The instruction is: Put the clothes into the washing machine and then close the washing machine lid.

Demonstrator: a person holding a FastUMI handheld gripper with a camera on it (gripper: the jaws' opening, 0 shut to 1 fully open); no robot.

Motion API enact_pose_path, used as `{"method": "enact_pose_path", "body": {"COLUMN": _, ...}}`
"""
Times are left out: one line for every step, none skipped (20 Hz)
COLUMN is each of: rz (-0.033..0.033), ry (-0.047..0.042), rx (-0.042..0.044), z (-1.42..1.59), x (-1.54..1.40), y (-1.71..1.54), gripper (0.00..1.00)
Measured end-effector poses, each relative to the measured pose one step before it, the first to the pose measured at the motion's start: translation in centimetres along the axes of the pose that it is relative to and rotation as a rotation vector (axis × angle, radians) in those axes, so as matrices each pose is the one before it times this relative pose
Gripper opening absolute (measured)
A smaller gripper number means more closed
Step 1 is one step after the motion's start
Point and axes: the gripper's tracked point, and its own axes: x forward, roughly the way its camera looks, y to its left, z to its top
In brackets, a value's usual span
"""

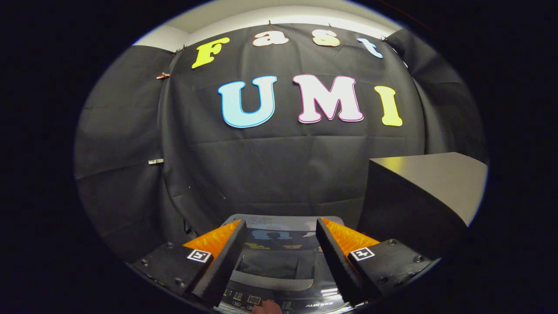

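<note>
Glossy and dark, the washing machine lid [279, 257] lies flat and closed below and between the fingers of the gripper [281, 226], which are spread apart and hold nothing. A dark table [427, 183] stands at right.

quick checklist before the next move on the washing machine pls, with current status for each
1. Gripper open, nothing between its fingers: ok.
2. Washing machine lies below and between the fingers: ok.
3. Glossy lid looks down: ok if clothes are in.
4. Clothes inside the drum: cannot tell.
5. A fingertip rests at the control panel, close to the fingers: not ok until it clears.
6. Black box stands beside the machine, apart from the fingers: ok.
</note>
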Motion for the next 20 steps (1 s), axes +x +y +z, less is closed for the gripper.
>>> {"method": "enact_pose_path", "body": {"rz": -0.00685, "ry": -0.00411, "rx": -0.00496, "z": 0.224, "x": -0.653, "y": -0.418, "gripper": 0.99}}
{"method": "enact_pose_path", "body": {"rz": -0.00207, "ry": -0.00857, "rx": -0.00125, "z": 0.336, "x": -0.642, "y": -0.359, "gripper": 0.99}}
{"method": "enact_pose_path", "body": {"rz": -0.00485, "ry": -0.01271, "rx": -0.00409, "z": 0.487, "x": -0.719, "y": -0.212, "gripper": 0.99}}
{"method": "enact_pose_path", "body": {"rz": -0.01060, "ry": -0.01050, "rx": -0.00782, "z": 0.540, "x": -0.673, "y": -0.370, "gripper": 0.99}}
{"method": "enact_pose_path", "body": {"rz": -0.01092, "ry": -0.01282, "rx": -0.00668, "z": 0.563, "x": -0.784, "y": -0.497, "gripper": 0.99}}
{"method": "enact_pose_path", "body": {"rz": -0.00705, "ry": -0.01107, "rx": -0.00402, "z": 0.532, "x": -0.717, "y": -0.392, "gripper": 0.99}}
{"method": "enact_pose_path", "body": {"rz": -0.00423, "ry": -0.01158, "rx": -0.00055, "z": 0.559, "x": -0.608, "y": -0.258, "gripper": 0.99}}
{"method": "enact_pose_path", "body": {"rz": -0.00609, "ry": -0.00768, "rx": -0.00450, "z": 0.488, "x": -0.577, "y": -0.358, "gripper": 0.99}}
{"method": "enact_pose_path", "body": {"rz": -0.01100, "ry": -0.00714, "rx": -0.00840, "z": 0.626, "x": -0.632, "y": -0.445, "gripper": 0.99}}
{"method": "enact_pose_path", "body": {"rz": -0.01924, "ry": -0.00351, "rx": -0.01187, "z": 0.437, "x": -0.583, "y": -0.762, "gripper": 0.99}}
{"method": "enact_pose_path", "body": {"rz": -0.02257, "ry": -0.00366, "rx": -0.01338, "z": 0.486, "x": -0.650, "y": -0.778, "gripper": 0.99}}
{"method": "enact_pose_path", "body": {"rz": -0.01193, "ry": -0.00199, "rx": -0.01454, "z": 0.371, "x": -0.614, "y": -0.571, "gripper": 0.99}}
{"method": "enact_pose_path", "body": {"rz": -0.00159, "ry": -0.00603, "rx": -0.00973, "z": 0.489, "x": -0.699, "y": -0.372, "gripper": 0.99}}
{"method": "enact_pose_path", "body": {"rz": -0.00044, "ry": -0.00626, "rx": -0.00020, "z": 0.462, "x": -0.633, "y": -0.446, "gripper": 0.99}}
{"method": "enact_pose_path", "body": {"rz": 0.00287, "ry": -0.01017, "rx": 0.00581, "z": 0.409, "x": -0.691, "y": -0.531, "gripper": 0.99}}
{"method": "enact_pose_path", "body": {"rz": -0.00332, "ry": -0.01118, "rx": 0.00916, "z": 0.470, "x": -0.898, "y": -0.708, "gripper": 0.99}}
{"method": "enact_pose_path", "body": {"rz": -0.00461, "ry": -0.01472, "rx": 0.00851, "z": 0.535, "x": -0.861, "y": -0.694, "gripper": 0.99}}
{"method": "enact_pose_path", "body": {"rz": -0.01125, "ry": -0.00986, "rx": 0.00131, "z": 0.335, "x": -0.807, "y": -0.892, "gripper": 0.99}}
{"method": "enact_pose_path", "body": {"rz": -0.01113, "ry": -0.00807, "rx": -0.00897, "z": 0.277, "x": -0.912, "y": -1.018, "gripper": 0.99}}
{"method": "enact_pose_path", "body": {"rz": -0.00952, "ry": -0.00886, "rx": -0.00592, "z": 0.221, "x": -0.569, "y": -0.741, "gripper": 0.99}}
